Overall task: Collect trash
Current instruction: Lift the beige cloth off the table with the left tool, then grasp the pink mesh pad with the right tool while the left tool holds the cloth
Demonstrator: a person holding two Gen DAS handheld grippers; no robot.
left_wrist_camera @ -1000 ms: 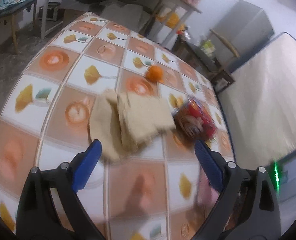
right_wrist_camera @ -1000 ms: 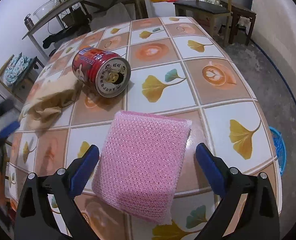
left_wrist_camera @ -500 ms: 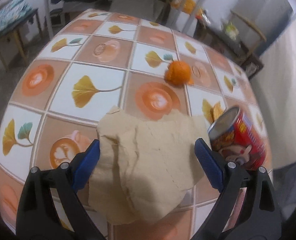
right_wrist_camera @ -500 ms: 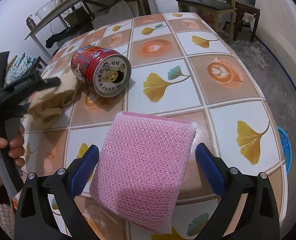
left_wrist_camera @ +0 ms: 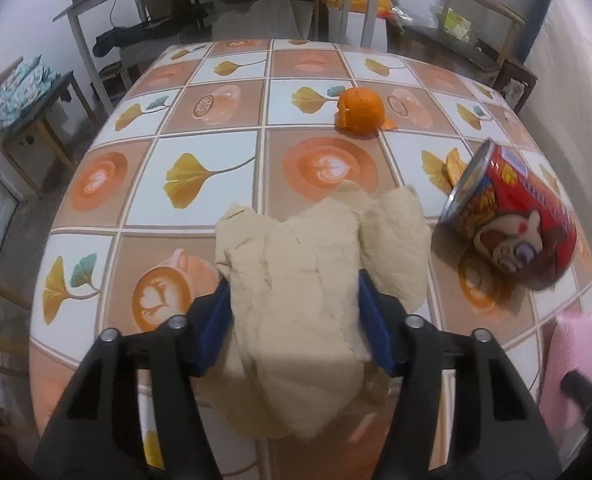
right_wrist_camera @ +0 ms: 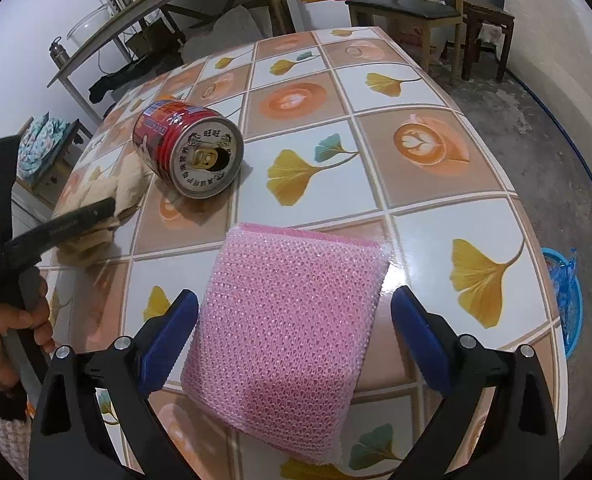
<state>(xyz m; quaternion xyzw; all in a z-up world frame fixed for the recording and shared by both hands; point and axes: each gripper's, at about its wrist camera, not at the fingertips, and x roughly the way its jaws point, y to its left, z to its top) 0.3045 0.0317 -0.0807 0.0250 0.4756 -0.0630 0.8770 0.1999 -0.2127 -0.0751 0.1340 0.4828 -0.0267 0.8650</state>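
Left wrist view: the left claw (left_wrist_camera: 294, 322) points steeply down at a desk (left_wrist_camera: 200, 148) covered in a tiled pattern of ginkgo leaves and coffee cups. Its blue pads (left_wrist_camera: 216, 322) are closing around a crumpled beige paper napkin (left_wrist_camera: 315, 264), which lies between them and bulges against both pads. The napkin spreads away from the camera toward the desk's middle. To its right a red drink can (left_wrist_camera: 515, 216) lies on its side, its long axis running from near right to far left, with its silver base turned toward the napkin. The can lies just beside the napkin's right edge. Farther back sits a piece of orange peel (left_wrist_camera: 360, 111), domed side up, well apart from both. A pink sponge (left_wrist_camera: 567, 364) shows at the right edge, blurred.

Right wrist view: the right claw (right_wrist_camera: 296, 338) hovers with its pads spread wide and released, straddling the pink mesh sponge (right_wrist_camera: 292, 328) without pressing it. The sponge lies flat, its long axis running away from the camera. Beyond it, to the left, the red can (right_wrist_camera: 188, 148) lies with its opened top facing the camera; the inside is too dark to tell what it holds. At the far left a hand (right_wrist_camera: 12, 320) grips the left claw's handle over the beige napkin (right_wrist_camera: 100, 200). A blue basket (right_wrist_camera: 563, 304) stands on the floor at the right, holding something blue.
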